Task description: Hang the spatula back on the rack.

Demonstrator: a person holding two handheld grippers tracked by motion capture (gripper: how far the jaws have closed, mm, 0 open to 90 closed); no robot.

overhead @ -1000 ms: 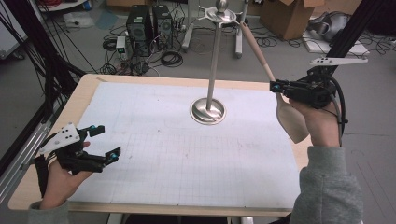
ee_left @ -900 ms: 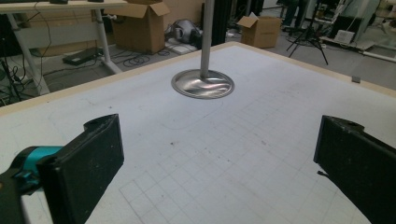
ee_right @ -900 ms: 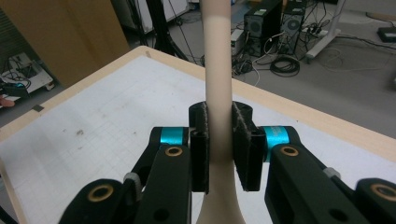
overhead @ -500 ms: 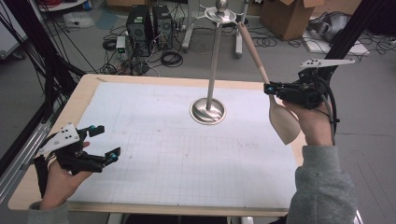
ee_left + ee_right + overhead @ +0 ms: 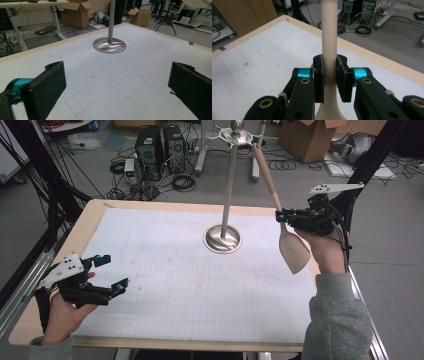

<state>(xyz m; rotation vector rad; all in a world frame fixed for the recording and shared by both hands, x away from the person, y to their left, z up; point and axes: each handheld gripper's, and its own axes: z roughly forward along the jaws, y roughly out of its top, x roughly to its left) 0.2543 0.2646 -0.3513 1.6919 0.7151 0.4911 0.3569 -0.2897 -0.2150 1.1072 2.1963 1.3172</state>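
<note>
On the surface (image 5: 150,250) stands one metal stand (image 5: 223,239), a round base with a thin upright pole and a small dish at its top. One pale spatula (image 5: 292,251) is in play, and two grippers, one in each hand.

At the right edge of the surface, the right gripper (image 5: 281,216) has its fingers (image 5: 342,77) clamped on the spatula's handle, just above where the handle widens into the blade. In the right gripper view the handle (image 5: 329,32) runs straight up between the two pads, which press on it from both sides. The blade hangs below the fingers, above the surface's right edge, and the handle slants up and away from them, its far end near the dish at the top of the pole; whether it touches the dish cannot be told. The spatula is held off the surface and well to the right of the stand's base.

Near the front left corner, the left gripper (image 5: 111,273) has its fingers (image 5: 46,87) wide apart with nothing between them. It points across the surface toward the stand (image 5: 109,45), which lies well apart from it.
</note>
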